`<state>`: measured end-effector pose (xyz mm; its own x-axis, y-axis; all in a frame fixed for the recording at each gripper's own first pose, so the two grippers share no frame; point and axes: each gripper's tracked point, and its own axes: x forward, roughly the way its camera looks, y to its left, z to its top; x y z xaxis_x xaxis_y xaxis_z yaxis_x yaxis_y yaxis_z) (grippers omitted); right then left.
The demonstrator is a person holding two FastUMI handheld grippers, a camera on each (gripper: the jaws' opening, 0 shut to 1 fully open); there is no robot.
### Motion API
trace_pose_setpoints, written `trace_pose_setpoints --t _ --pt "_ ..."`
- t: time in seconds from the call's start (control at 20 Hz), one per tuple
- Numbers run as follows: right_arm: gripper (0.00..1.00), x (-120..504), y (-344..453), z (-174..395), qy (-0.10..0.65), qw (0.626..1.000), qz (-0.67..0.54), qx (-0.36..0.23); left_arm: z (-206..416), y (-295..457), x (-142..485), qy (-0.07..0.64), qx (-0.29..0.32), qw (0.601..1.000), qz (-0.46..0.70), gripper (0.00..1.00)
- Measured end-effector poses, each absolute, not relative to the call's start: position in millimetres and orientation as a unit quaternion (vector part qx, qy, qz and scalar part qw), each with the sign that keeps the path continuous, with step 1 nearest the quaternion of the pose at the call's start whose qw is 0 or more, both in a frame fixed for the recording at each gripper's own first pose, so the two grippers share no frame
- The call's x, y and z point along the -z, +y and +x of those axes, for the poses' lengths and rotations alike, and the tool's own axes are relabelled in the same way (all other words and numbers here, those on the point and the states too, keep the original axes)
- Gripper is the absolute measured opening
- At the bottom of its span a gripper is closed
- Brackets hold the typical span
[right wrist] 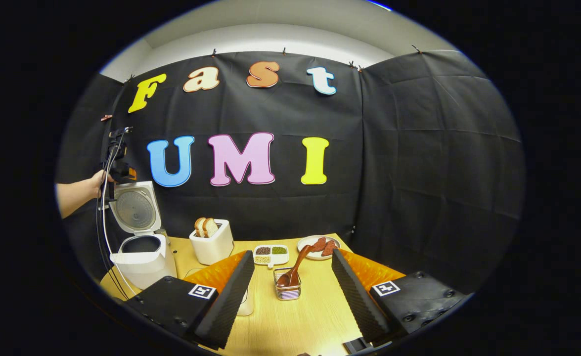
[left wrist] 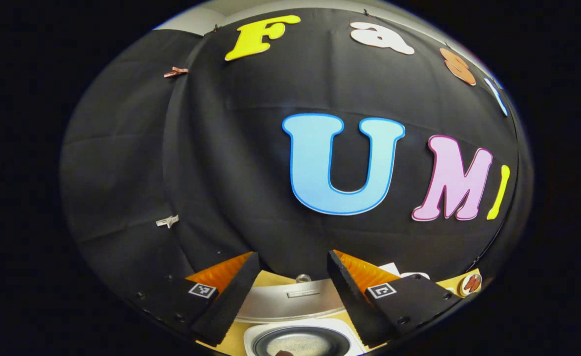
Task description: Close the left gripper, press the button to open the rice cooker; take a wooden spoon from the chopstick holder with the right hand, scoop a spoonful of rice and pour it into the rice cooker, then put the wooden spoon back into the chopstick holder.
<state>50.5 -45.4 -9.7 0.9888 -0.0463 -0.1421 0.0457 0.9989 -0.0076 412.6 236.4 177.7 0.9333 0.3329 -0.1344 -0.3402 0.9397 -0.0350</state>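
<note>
At the left of the right gripper view, the rice cooker (right wrist: 142, 259) stands on the desk (right wrist: 295, 316) with its lid up. The right gripper (right wrist: 292, 291) is spread and empty at bottom centre. Between its fingers sits the chopstick holder (right wrist: 287, 289), the wooden spoon (right wrist: 296, 269) leaning inside. The left gripper (left wrist: 292, 301) is spread above the open pot, apparently holding rice.

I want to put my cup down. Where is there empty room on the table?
Bare wood lies on the table between the right gripper's fingers, in front of the holder with the spoon. It is crowded behind: cooker, toaster, dish and plate line the wall.
</note>
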Motion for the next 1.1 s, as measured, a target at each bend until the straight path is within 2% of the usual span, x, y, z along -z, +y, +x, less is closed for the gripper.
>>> trace_pose_setpoints --t 0.1,0.65,1.1 --pt "0.99 14.5 -41.1 51.0 0.076 0.997 0.005 0.018 412.2 234.7 -173.3 0.066 -0.182 0.981 -0.028 0.99" --pt "0.98 32.5 -35.7 59.4 0.098 0.994 0.035 -0.03 350.7 196.1 -135.3 0.143 -0.2 0.968 -0.047 0.99" --pt "0.98 49.9 -33.4 62.6 0.123 0.99 0.031 -0.066 293.9 156.0 -57.4 0.179 -0.205 0.96 -0.059 0.99"
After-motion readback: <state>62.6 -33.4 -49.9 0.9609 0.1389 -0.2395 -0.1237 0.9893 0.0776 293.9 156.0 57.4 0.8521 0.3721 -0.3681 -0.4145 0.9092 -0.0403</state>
